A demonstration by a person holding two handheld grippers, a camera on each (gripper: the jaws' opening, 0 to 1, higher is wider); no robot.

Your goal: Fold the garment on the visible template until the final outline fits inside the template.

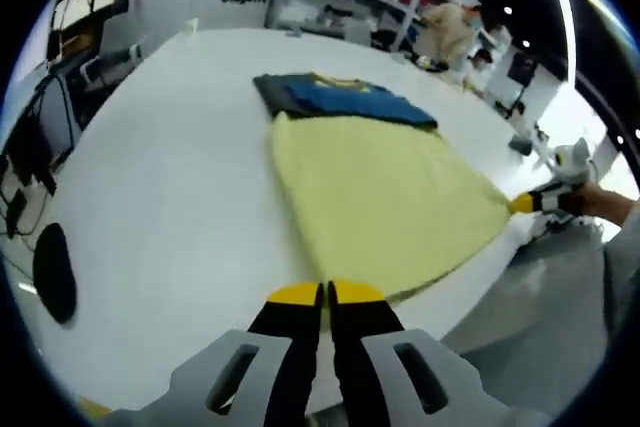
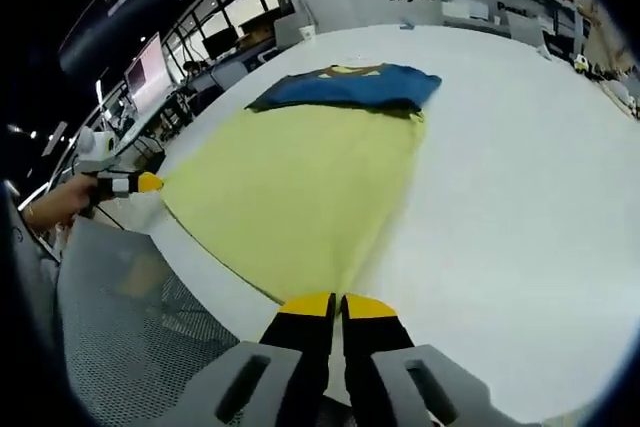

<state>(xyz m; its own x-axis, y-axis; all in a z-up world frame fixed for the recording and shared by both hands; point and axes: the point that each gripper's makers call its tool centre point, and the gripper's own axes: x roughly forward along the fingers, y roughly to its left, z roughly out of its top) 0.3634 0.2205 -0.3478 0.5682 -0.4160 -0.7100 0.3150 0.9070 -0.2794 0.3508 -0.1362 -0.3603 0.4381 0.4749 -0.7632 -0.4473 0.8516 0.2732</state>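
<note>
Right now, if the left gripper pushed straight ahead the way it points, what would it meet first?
The left gripper is shut on the near edge of the yellow cloth garment, so it would push into that garment first. Beyond it probably lies the folded blue fabric, though depth is unclear.

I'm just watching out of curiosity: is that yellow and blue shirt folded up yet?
Partly folded: the garment has its blue end doubled over, while the yellow part lies stretched flat between both shut grippers.
</note>
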